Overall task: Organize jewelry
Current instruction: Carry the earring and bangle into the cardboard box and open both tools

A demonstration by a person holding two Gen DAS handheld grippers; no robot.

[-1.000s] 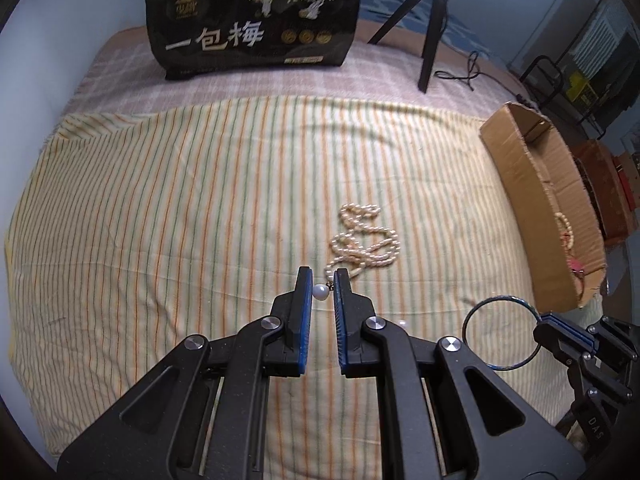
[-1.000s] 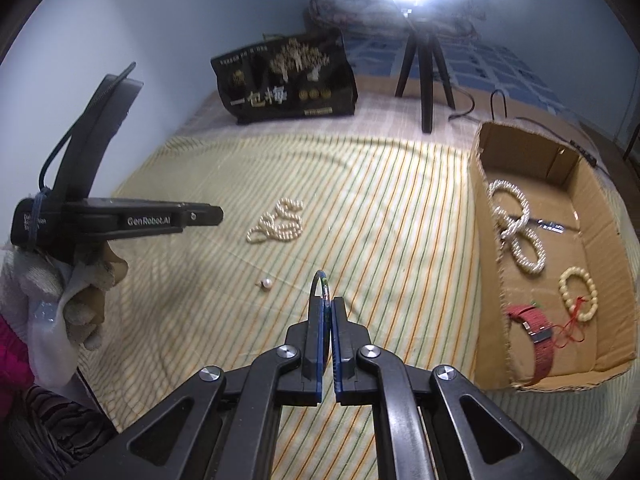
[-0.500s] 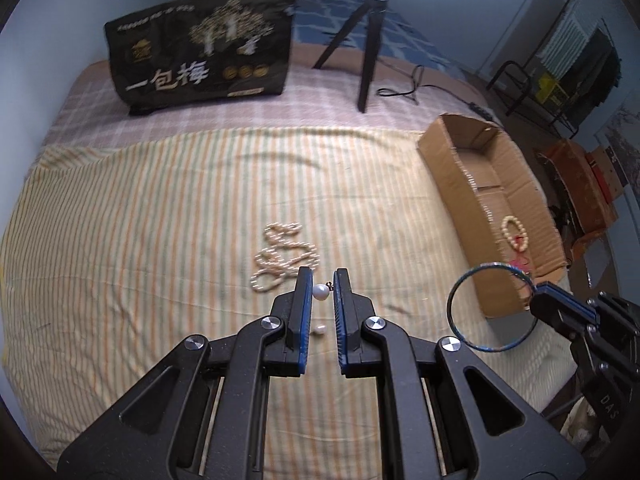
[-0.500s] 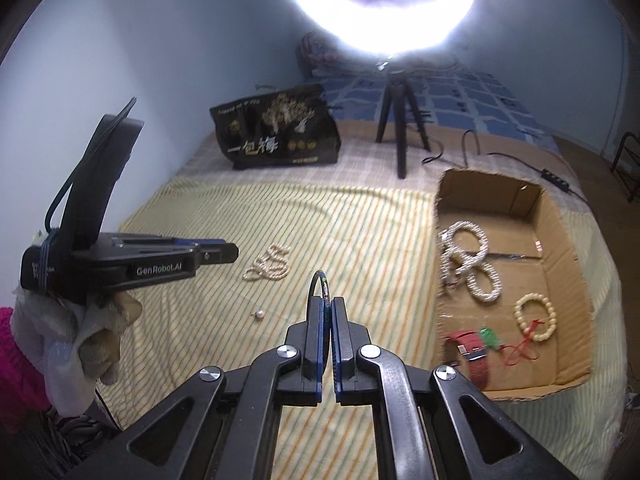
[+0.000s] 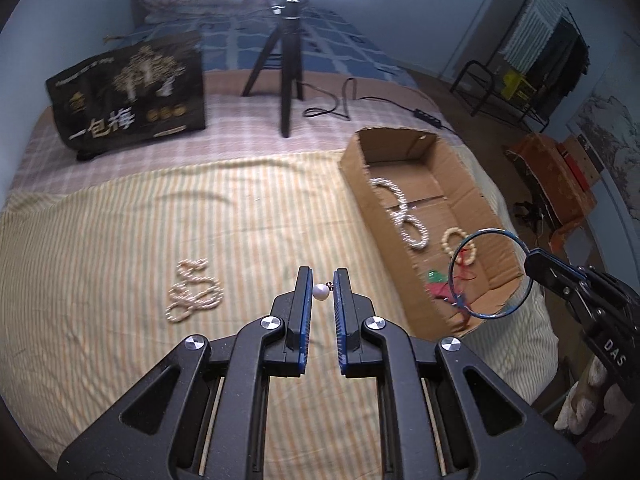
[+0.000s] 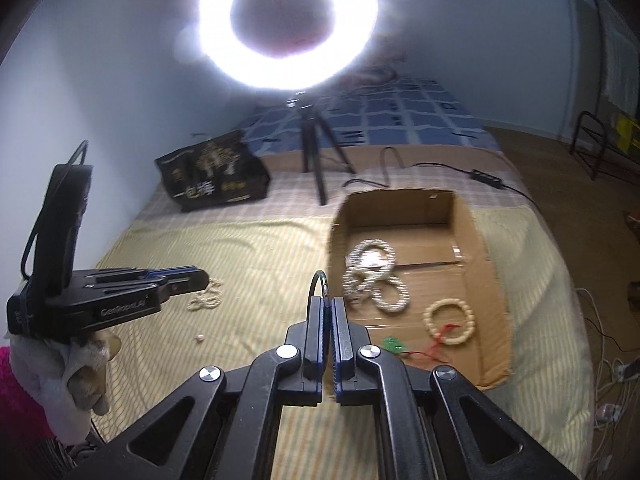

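My left gripper point(image 5: 322, 280) is shut on a small white pearl earring point(image 5: 320, 291), held in the air above the striped cloth point(image 5: 120, 240). My right gripper point(image 6: 326, 300) is shut on a thin blue bangle point(image 6: 320, 278), seen as a full ring point(image 5: 490, 230) in the left wrist view, over the near end of the cardboard box point(image 6: 400, 208). Pearl bracelets point(image 6: 372, 280), a cream bead bracelet point(image 6: 450, 322) and a red and green piece point(image 6: 396, 346) lie in the box. On the cloth lie a pearl necklace point(image 5: 194, 296) and one loose pearl point(image 6: 199, 337).
A black snack bag point(image 5: 128, 100) and a tripod point(image 5: 288, 64) with a bright ring light point(image 6: 288, 20) stand at the back of the bed. A cable with a power strip point(image 5: 424, 114) runs behind the box. The bed drops to the floor on the right. A gloved hand point(image 6: 80, 372) holds the left gripper.
Both grippers have risen and moved right toward the box, each keeping its hold. The necklace has slid left in the left wrist view, and the box interior now shows.
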